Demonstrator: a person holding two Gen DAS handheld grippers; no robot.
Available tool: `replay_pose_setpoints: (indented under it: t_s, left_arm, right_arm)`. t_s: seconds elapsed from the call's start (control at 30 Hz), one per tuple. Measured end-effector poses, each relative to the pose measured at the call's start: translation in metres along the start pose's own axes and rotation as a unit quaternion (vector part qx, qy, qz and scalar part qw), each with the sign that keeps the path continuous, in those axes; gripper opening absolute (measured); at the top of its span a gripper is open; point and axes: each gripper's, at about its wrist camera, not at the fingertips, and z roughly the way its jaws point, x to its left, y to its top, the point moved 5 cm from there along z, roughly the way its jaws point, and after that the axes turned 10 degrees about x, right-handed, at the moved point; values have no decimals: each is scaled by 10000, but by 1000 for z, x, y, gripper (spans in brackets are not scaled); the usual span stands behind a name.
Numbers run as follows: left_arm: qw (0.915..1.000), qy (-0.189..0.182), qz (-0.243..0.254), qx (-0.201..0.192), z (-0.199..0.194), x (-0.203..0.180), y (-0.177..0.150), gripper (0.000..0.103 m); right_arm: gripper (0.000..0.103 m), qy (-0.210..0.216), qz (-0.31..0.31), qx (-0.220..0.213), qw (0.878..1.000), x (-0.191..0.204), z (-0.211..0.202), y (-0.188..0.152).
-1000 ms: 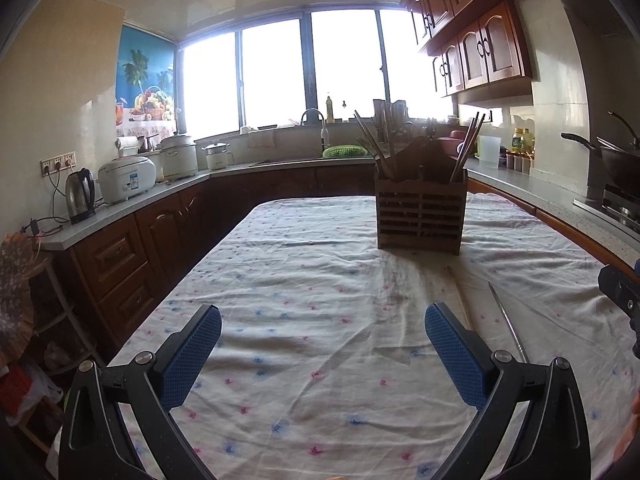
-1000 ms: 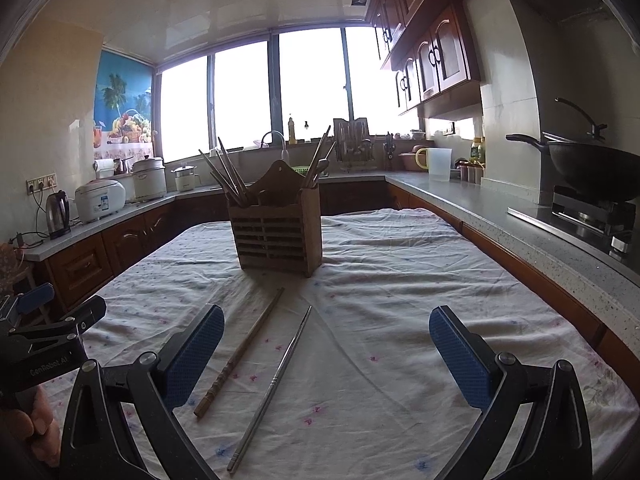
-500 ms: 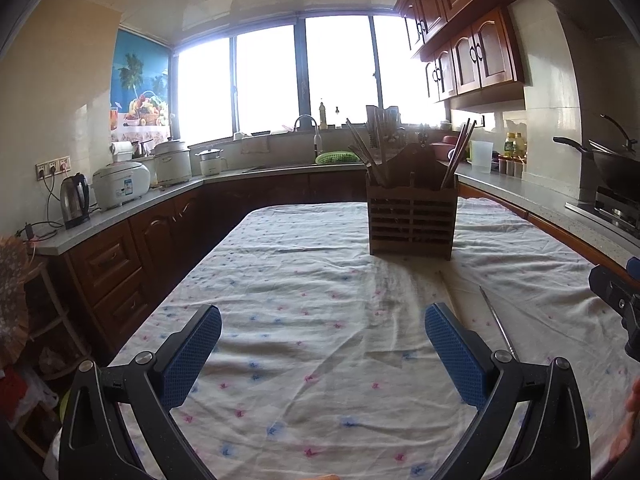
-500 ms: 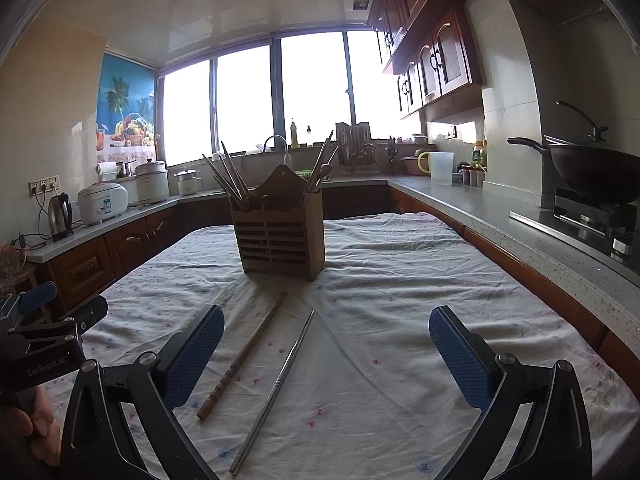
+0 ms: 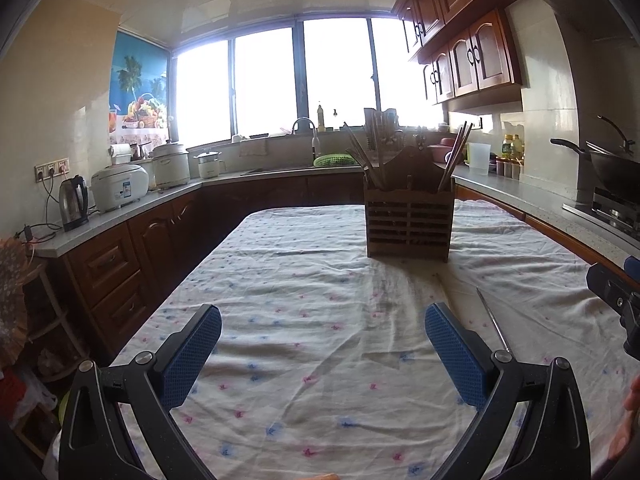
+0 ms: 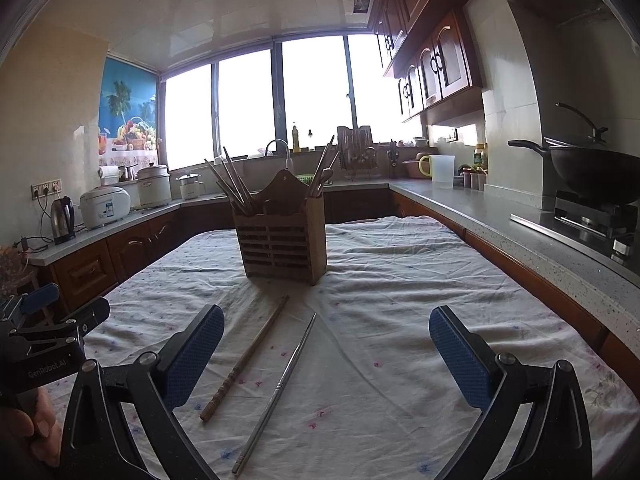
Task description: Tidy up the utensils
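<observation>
While two sticks are lying loose on the table, the rest are standing up in the wooden holder (image 6: 282,240). One loose stick is a brown wooden chopstick (image 6: 246,362). The other is a thin metal chopstick (image 6: 278,394). They are lying side by side but apart, on the cloth (image 6: 400,320) just in front of the holder, and they are pointing toward it. More chopsticks (image 6: 232,186) are leaning out of the holder's left and right pockets.

Both claws are hanging above the table with nothing in them. The right claw (image 6: 326,360) is gaping wide, and the two loose sticks are lying between its blue pads (image 6: 458,360). The left claw (image 5: 324,356) is gaping wide too, over bare cloth, with the metal stick off to its right side.

I think the job is partway along, because two sticks are not in the holder. The next move probably calls for the right claw going down over one stick, closing across its thin middle, and lifting it level. Sticks this thin can roll or slip on soft, wrinkly cloth, so the pinch needs to be straight.

Writing on the side of the left claw's body is showing in the right view and is reading "GenRobot.AI" (image 6: 52,368). A label on the rice cooker (image 6: 106,206) is too small to read.
</observation>
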Motion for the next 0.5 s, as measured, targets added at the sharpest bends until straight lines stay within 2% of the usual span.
replay_pose_setpoints:
  t_s: [0.5]
  left_arm:
    - [10000,-10,22,-43,-3,-5,0,102]
  right_arm:
    - [103,40,-3,-67,10000,2,-2,1]
